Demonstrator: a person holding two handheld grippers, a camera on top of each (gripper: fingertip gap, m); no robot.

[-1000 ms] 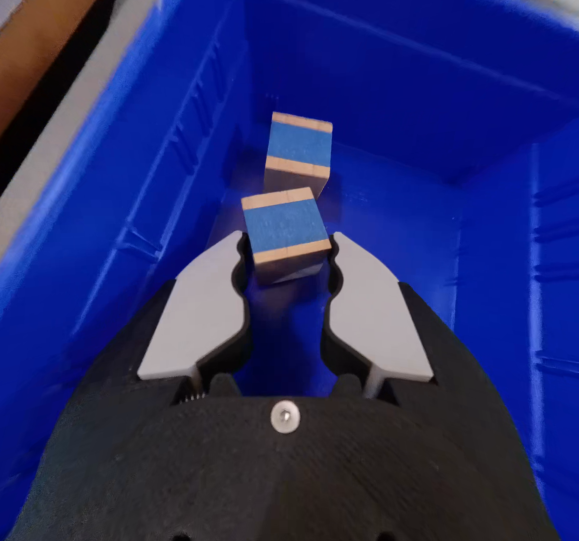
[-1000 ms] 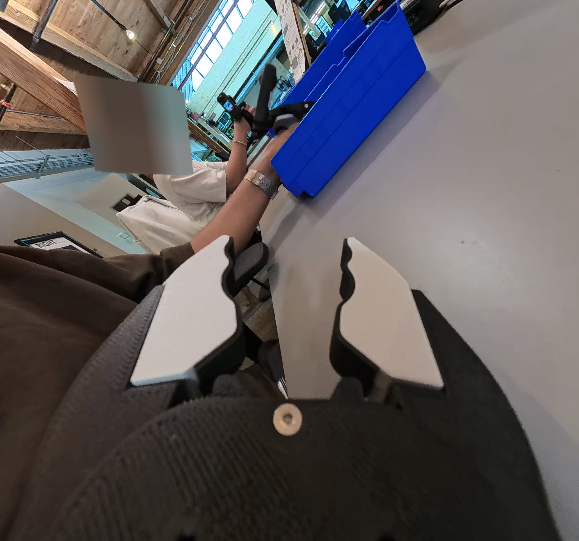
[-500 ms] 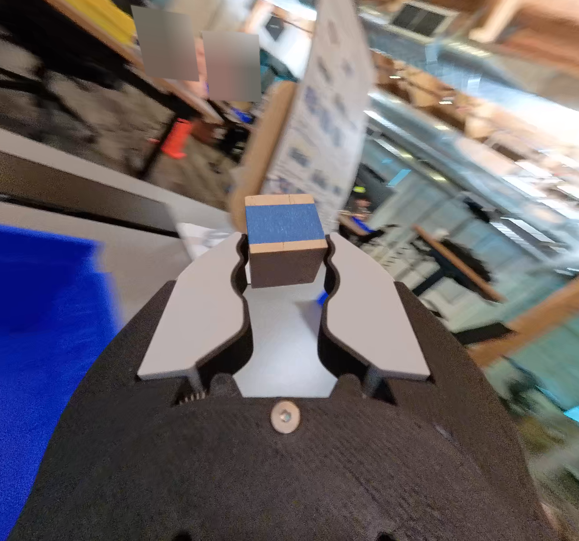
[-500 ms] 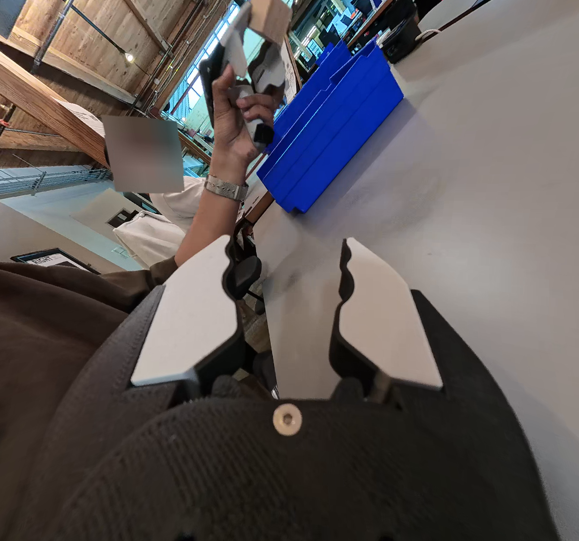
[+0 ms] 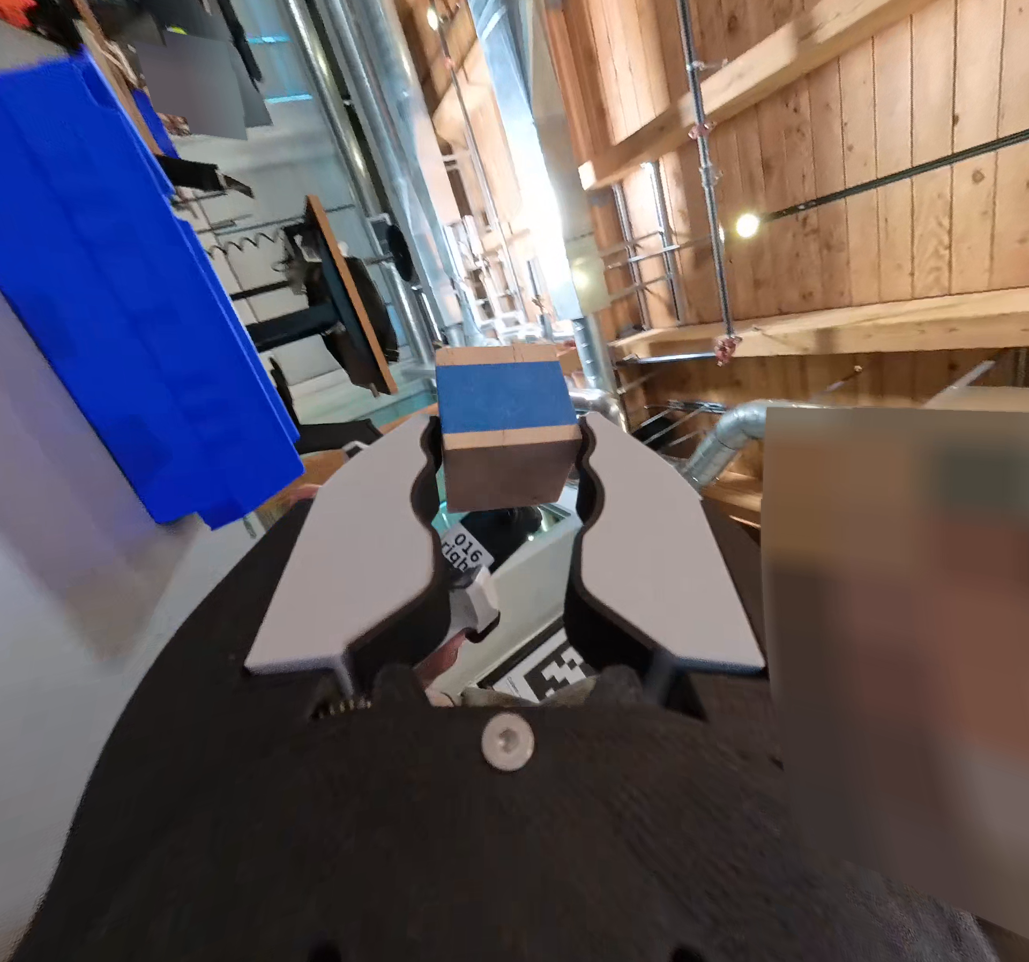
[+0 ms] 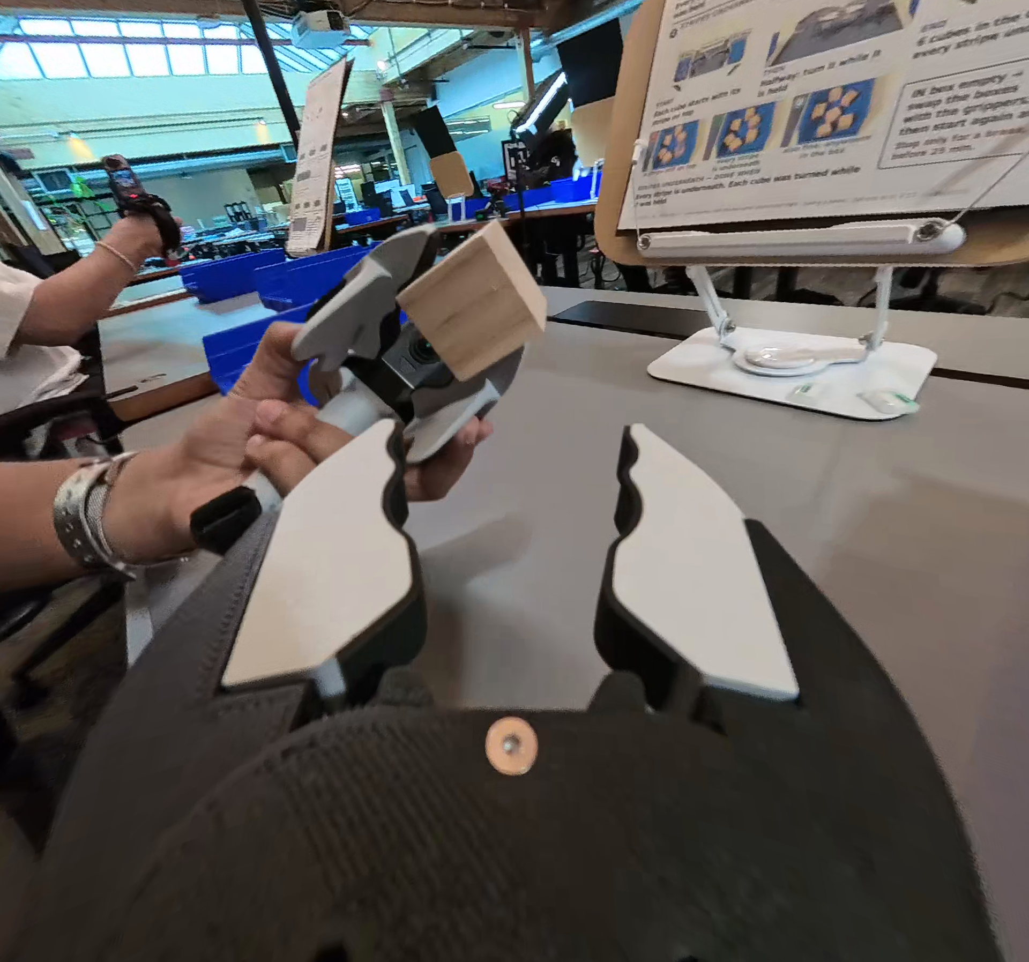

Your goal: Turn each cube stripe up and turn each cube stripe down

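Observation:
My left gripper (image 5: 506, 434) is shut on a wooden cube (image 5: 504, 428) and holds it in the air. In the left wrist view the cube's blue stripe faces the camera's upper side. In the right wrist view the same cube (image 6: 473, 306) shows only plain wood faces, held by the left gripper (image 6: 445, 323) in a hand (image 6: 223, 462). My right gripper (image 6: 509, 437) is open and empty, just below and in front of the held cube, over the grey table (image 6: 835, 517). The cube is apart from the right fingers.
A blue bin (image 5: 128, 295) lies off to the left in the left wrist view; it also shows behind the hand (image 6: 245, 339). An instruction board on a white stand (image 6: 790, 373) stands at the back right. Another person's arm (image 6: 67, 289) is at the far left.
My left gripper lifted the striped cube out of the blue bin and swung it over in front of my right gripper. The right gripper turned level toward it and stayed open.

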